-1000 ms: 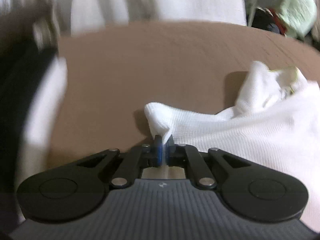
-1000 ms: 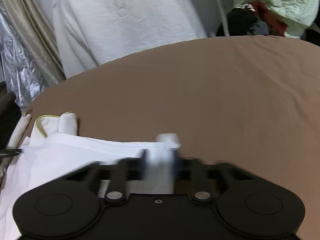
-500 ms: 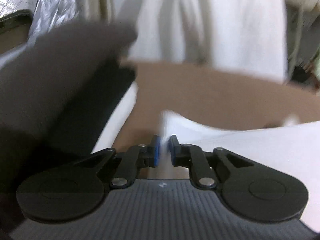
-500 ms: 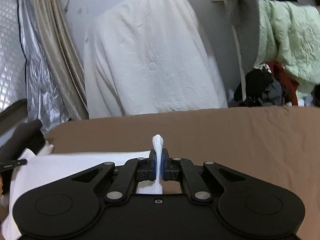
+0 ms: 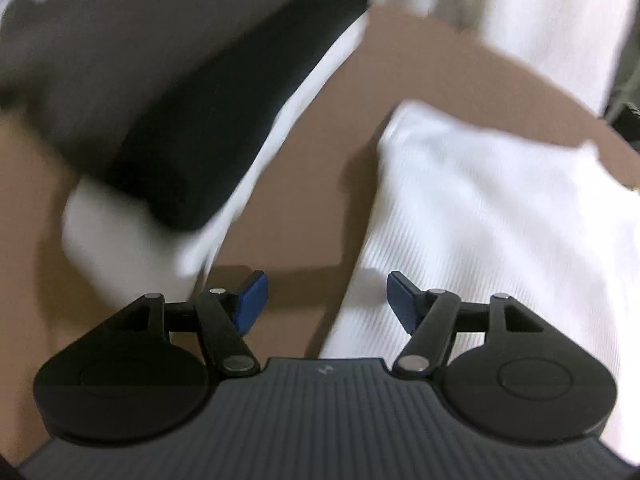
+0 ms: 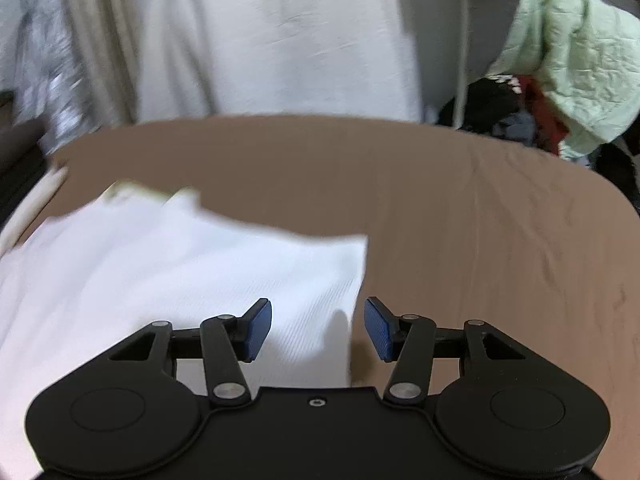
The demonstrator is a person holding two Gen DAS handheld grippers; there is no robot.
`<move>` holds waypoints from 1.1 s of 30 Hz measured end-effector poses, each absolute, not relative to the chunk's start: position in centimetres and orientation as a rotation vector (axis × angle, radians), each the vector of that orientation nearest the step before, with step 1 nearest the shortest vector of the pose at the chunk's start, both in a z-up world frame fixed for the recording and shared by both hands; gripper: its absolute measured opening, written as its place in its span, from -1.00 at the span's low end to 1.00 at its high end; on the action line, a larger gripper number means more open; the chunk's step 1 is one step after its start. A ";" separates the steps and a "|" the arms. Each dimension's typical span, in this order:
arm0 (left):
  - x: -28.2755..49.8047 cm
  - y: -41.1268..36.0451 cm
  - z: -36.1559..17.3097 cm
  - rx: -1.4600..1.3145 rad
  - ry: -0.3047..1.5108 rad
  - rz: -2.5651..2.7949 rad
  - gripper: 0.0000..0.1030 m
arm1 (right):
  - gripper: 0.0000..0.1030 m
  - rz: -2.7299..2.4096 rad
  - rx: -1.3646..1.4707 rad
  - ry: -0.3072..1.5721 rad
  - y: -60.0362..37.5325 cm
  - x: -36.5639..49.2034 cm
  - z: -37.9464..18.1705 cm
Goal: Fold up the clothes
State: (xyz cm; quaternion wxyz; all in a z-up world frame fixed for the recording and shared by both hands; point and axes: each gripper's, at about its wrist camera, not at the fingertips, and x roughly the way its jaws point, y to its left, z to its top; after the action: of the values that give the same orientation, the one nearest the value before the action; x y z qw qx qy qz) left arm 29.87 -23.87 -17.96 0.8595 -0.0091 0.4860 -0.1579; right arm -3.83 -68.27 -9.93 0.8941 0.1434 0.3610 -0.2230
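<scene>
On the brown bench (image 5: 460, 92), left wrist view: the left gripper (image 5: 324, 304) has its jaws spread wide, the blue pads (image 5: 252, 300) well apart and nothing between them. A white ribbed garment (image 5: 500, 216) lies flat on the bench ahead and to the right; its left edge runs down between the two pads, so the right pad sits over cloth and the left pad over bare brown surface. The garment's far corner is blurred by motion. To the left, apart from the garment, a stack of folded clothes (image 5: 224, 128) rests on the bench: dark pieces on top, a white piece at the bottom; blur hides how many layers there are. Right wrist view: the right gripper (image 6: 318, 330) also has its jaws parted, blue pads (image 6: 378, 332) clear of any cloth. The white garment (image 6: 180, 264) lies ahead and to the left on the bench (image 6: 480, 208), with its right edge running down between the pads; the left pad is over cloth, the right pad over bare bench. A pale yellow-green trim (image 6: 132, 192) shows at the garment's far left corner, blurred. Beyond the bench hangs a white cover (image 6: 272, 40); a pale green quilted cloth (image 6: 572, 52) sits at the far right above dark and red items, too blurred to identify.
</scene>
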 end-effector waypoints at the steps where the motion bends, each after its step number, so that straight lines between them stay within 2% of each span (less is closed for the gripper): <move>1: 29.3 -23.3 -18.0 -0.046 1.054 -0.304 0.27 | 0.11 -0.443 0.305 0.757 -67.4 -4.8 -9.8; 3: 27.8 -22.3 -17.6 -0.094 1.044 -0.315 0.37 | 0.15 -0.422 0.379 0.745 -65.7 -6.6 -9.5; 5: 26.5 -22.1 -17.7 -0.066 1.039 -0.304 0.62 | 0.21 -0.392 0.481 0.728 -64.3 -8.2 -9.4; 9: 25.8 -22.7 -19.4 0.068 1.135 -0.272 0.65 | 0.31 -0.418 0.470 0.735 -60.7 -10.5 -9.7; 13: 24.9 -21.2 -19.6 -0.025 1.146 -0.250 0.90 | 0.67 -0.475 0.457 0.739 -58.2 -13.0 -11.3; 15: 23.9 -20.9 -18.8 -0.018 1.071 -0.259 0.86 | 0.67 -0.514 0.480 0.747 -57.8 -14.4 -12.8; 16: 23.4 -20.8 -18.4 -0.013 1.032 -0.264 0.52 | 0.64 -0.534 0.485 0.737 -57.7 -15.0 -13.5; 17: 22.9 -20.7 -18.0 -0.008 0.993 -0.269 -0.54 | 0.14 -0.544 0.483 0.715 -57.4 -15.6 -14.1; 18: 22.4 -20.6 -17.6 -0.003 0.954 -0.274 -0.97 | -0.32 -0.558 0.463 0.700 -57.1 -15.8 -14.3; 19: 21.8 -20.4 -17.2 0.002 0.915 -0.279 -0.95 | -0.86 -0.578 0.435 0.695 -56.8 -15.9 -14.3; 23: 19.8 -19.4 -15.8 0.018 0.789 -0.297 -0.94 | -0.92 -0.635 0.434 0.460 -55.7 -18.6 -11.6; 27: 20.0 -17.8 -17.4 0.001 0.944 -0.276 -0.91 | -0.95 -0.689 0.306 0.553 -55.0 -18.5 -13.4; 30: 21.2 -17.7 -18.4 -0.043 1.027 -0.242 -0.66 | -0.93 -0.760 0.360 0.580 -55.2 -18.5 -15.8; 32: 20.7 -17.4 -18.5 -0.090 1.062 -0.220 -0.13 | -0.82 -0.805 0.386 0.592 -55.2 -18.5 -16.7; 33: 19.9 -17.3 -18.6 -0.127 1.069 -0.233 -0.04 | -0.76 -0.824 0.386 0.592 -55.1 -18.6 -16.4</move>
State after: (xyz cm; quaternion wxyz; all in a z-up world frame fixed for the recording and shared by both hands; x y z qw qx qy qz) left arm 19.92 -17.30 -18.60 0.8522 -0.0602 0.5078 -0.1107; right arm -18.65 -55.12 -16.40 0.8563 0.1838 0.2817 -0.3920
